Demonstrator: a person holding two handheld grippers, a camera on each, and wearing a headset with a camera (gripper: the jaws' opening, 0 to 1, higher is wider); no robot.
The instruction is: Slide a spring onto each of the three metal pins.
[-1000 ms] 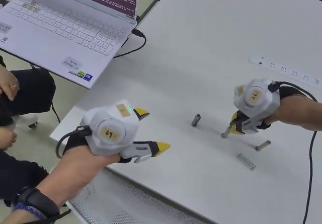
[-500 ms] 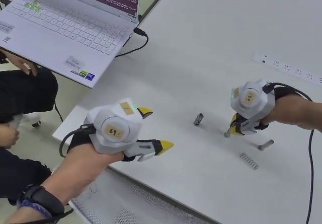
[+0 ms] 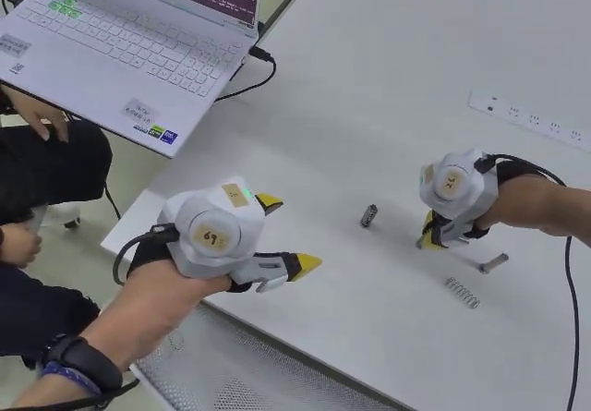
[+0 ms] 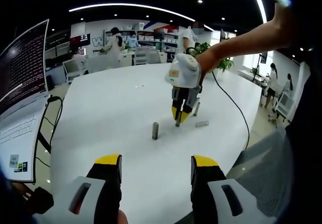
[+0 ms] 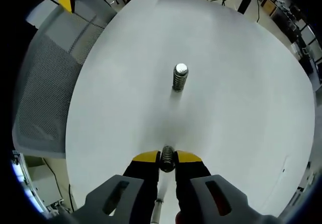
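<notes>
- Two grippers are over the white table in the head view. The left gripper hangs over the near edge with its fingers spread wide and nothing between them. The right gripper points down at the table, near the standing pin, which has a spring on it.
- Since a second ago, the pins and springs have not moved, and both grippers have kept their spots. At the left, a hand has gone up to the edge of the laptop.
- The lying pin and the loose spring are just past the right gripper. The far half of the table is bare up to the power strip.
- In the left gripper view, there is open table between the spread fingers and the standing pin. The right gripper is just behind that pin.
- In the right gripper view, the fingers are pressed together on the held pin. It seems to have a spring on it, but it is too blurry to be sure. The standing pin is straight ahead, with bare table all around it.
</notes>
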